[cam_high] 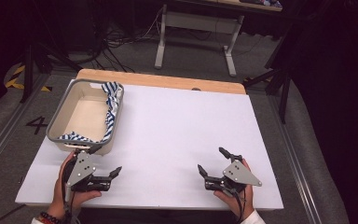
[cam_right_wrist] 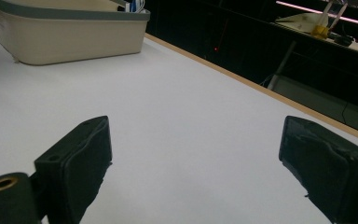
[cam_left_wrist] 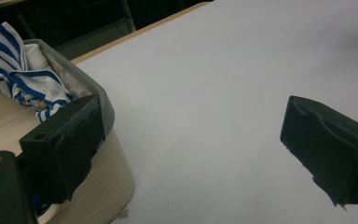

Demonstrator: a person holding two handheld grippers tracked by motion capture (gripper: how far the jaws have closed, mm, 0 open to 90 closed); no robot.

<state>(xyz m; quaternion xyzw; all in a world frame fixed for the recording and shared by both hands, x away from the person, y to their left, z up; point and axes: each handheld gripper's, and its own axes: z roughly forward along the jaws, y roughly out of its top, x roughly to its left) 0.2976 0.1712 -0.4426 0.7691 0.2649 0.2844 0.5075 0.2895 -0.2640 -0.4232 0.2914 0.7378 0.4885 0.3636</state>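
Showing cloth (cam_left_wrist: 21,70) inside basket (cam_left_wrist: 103,100)

I see a cream bin (cam_high: 77,116) with a grey rim, a blue-and-white striped cloth (cam_high: 112,106) draped on it, and a white tabletop (cam_high: 182,135) edged in wood.

This looked like a robotics lab or recording studio rather than a home. A white work table (cam_high: 177,135) with a wooden far edge stood on grey carpet amid black curtained walls. Loose cables (cam_high: 116,42) ran across the floor behind it, hazard tape (cam_high: 16,77) and a painted numeral (cam_high: 37,124) marked the left floor, and a height-adjustable desk frame (cam_high: 196,28) stood beyond.
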